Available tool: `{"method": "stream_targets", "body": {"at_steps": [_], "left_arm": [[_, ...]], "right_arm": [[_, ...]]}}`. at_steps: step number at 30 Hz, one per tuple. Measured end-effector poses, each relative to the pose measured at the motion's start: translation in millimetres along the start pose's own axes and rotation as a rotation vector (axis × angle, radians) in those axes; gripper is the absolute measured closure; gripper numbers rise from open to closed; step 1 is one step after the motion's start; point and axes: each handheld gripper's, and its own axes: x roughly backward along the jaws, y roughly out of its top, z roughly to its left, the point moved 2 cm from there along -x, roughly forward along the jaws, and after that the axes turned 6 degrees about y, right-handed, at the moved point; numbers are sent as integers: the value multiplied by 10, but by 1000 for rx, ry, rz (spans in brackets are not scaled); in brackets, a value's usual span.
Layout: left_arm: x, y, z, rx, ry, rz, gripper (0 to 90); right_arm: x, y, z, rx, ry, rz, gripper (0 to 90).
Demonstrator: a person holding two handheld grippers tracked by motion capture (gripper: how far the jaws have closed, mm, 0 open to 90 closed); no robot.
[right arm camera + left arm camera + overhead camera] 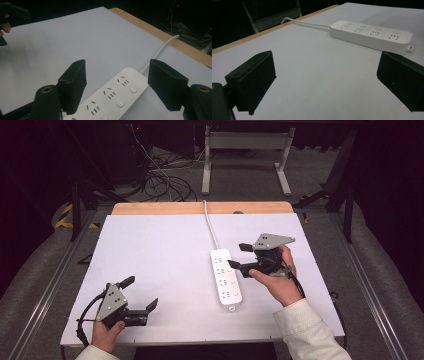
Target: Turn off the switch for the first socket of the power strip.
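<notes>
A white power strip (226, 280) with several sockets lies lengthwise on the white board (160, 250); its white cable (212, 232) runs off the far edge. My right gripper (236, 255) sits at the strip's right side near its far end, held in a hand, jaws open and pointing left. In the right gripper view the power strip (117, 96) lies below and between the jaws of the right gripper (117, 82), and the pads do not touch it. My left gripper (141, 292) stands open near the front left corner with nothing in it. It faces the power strip (372, 35) from a distance.
A wooden table edge (200, 208) shows beyond the board. Behind it on the floor stand a grey metal frame (245, 150) and a tangle of cables (160, 180). Metal rails (50, 275) run along both sides of the table.
</notes>
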Motion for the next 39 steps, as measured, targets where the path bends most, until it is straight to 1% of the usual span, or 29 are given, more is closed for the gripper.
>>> {"method": "stream_targets", "body": {"at_steps": [6,9,10,11,18,24,26,29,31,32,34,35,36,39], "left_arm": [[2,0,3,2,3,2,24],[1,0,-2,1,3,2,24],[2,1,2,-6,5,2,24],[1,1,-2,0,3,1,24],[2,1,-1,1,4,1,24],[7,2,-4,0,5,2,24],[5,2,-4,0,4,3,24],[10,4,-9,-1,2,3,24],[13,7,-4,-8,3,1,24],[13,7,-6,-3,0,0,24],[17,10,-3,-6,-8,10,24],[20,13,-2,-5,-13,12,24],[24,16,-7,4,-19,11,24],[37,23,-7,2,-26,11,24]], "right_arm": [[164,-91,31,-9,-1,-16,285],[244,-147,46,-29,0,-28,275],[269,-168,49,-32,0,-29,274],[292,-190,53,-35,-1,-31,271],[432,-377,61,-71,-2,-38,247],[478,-551,98,-87,12,-44,204],[490,-606,119,-93,15,-50,200],[498,-677,134,-97,17,-45,196],[506,-730,131,-114,11,-45,196],[505,-753,127,-121,9,-40,196],[497,-824,113,-137,1,-23,196],[493,-854,111,-150,6,-22,197],[487,-885,106,-155,10,-18,197],[469,-972,93,-173,9,-3,197]]}}
